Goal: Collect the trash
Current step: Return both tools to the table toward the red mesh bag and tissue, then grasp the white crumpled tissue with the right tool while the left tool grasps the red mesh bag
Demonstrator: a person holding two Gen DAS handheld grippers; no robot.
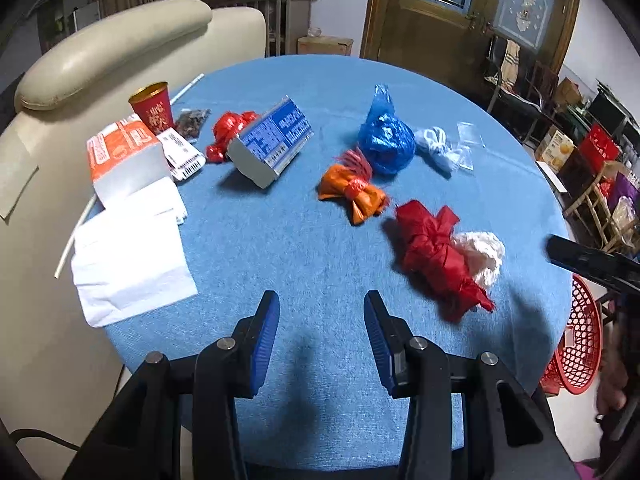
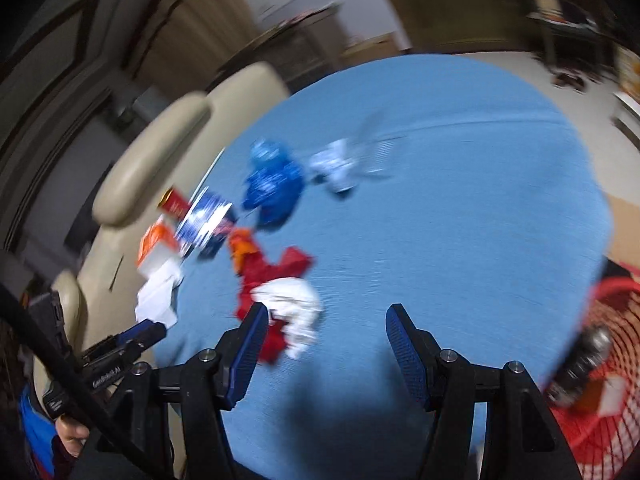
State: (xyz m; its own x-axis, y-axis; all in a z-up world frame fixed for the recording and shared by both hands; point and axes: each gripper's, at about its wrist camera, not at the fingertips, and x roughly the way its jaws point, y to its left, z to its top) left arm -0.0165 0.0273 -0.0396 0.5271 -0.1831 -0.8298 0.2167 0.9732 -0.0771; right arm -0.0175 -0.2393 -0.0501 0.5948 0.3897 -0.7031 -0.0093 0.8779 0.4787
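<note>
Round table (image 1: 304,248) under a blue cloth (image 2: 460,208) fills both views; a cream leather chair (image 1: 104,60) stands against its left edge, and a red mesh basket (image 1: 580,344) sits off the right edge, lower than the tabletop; right wrist view is motion-blurred, but the basket (image 2: 608,360) shows something dark and cylindrical inside, not identifiable.

Left gripper (image 1: 322,340) hovers over the near bare cloth, jaws spread wide, nothing between them; right gripper (image 2: 326,346) likewise wide apart and empty, its left finger just beside the red-and-white bundle.

Trash scattered across the table, largest first: white paper sheets (image 1: 132,256) at the left edge; orange-and-white carton (image 1: 124,156) behind them; blue-printed box (image 1: 272,140) lying tilted near centre; red plastic bag (image 1: 436,256) knotted, with a crumpled white bag (image 1: 484,256) touching its right side; blue plastic bag (image 1: 386,136) tied at top, farther back; orange plastic bag (image 1: 354,192) knotted, just in front of the blue one; small red bag (image 1: 228,132) touching the blue-printed box; pale white bag (image 1: 436,144) right of the blue bag; red paper cup (image 1: 154,108) upright at far left; clear wrapper (image 1: 468,140) at the far right; white straw (image 1: 186,89) behind the cup.
</note>
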